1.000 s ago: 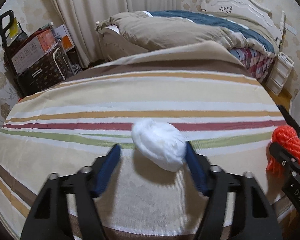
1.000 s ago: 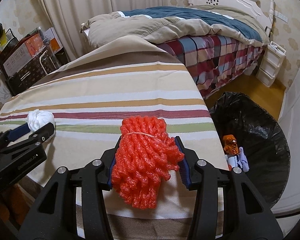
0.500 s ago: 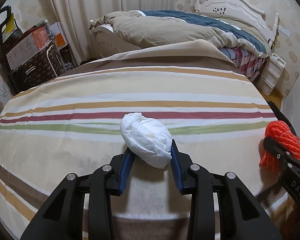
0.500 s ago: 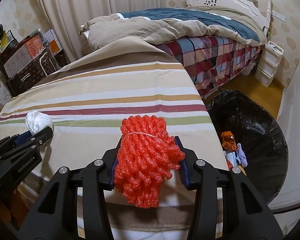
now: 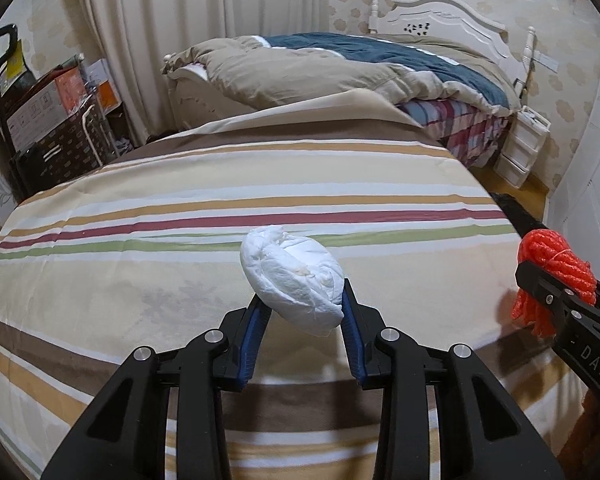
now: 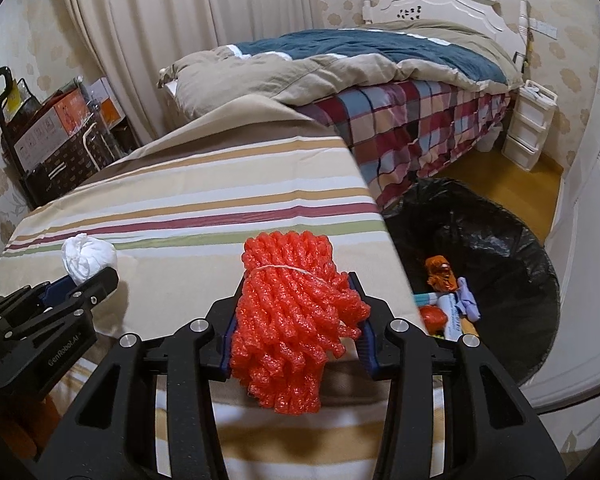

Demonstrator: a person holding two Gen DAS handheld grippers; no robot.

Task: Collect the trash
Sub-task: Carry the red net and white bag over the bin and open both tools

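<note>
Both claws are loaded: the left gripper (image 5: 305,312) has its blue pads pressed on either side of a white wad of tissue (image 5: 294,280), and the right gripper (image 6: 298,312) is clamped on an orange foam net bundle (image 6: 294,320) tied round with a thin white string; neither pair of jaws has any slack that I can see. A second ago the left claw stood wide, its fingers either side of the wad as it lay on the striped bedspread (image 5: 220,200); by half a second ago it had closed on it, and now the wad hangs clear of the cloth, its shadow falling on the spread beneath (the lift is small but plain). The orange bundle was gripped already a second ago and has barely shifted between the pads; it too now sits a little higher over the near edge of the bed. From the right wrist view the black-lined trash bin (image 6: 500,240) stands on the floor just beside the bed's corner, to the right of the bundle, with a few scraps (image 6: 444,272) lying in its bottom; more of the bin's inside shows than before. Each claw shows at the edge of the other's view, well apart.
</note>
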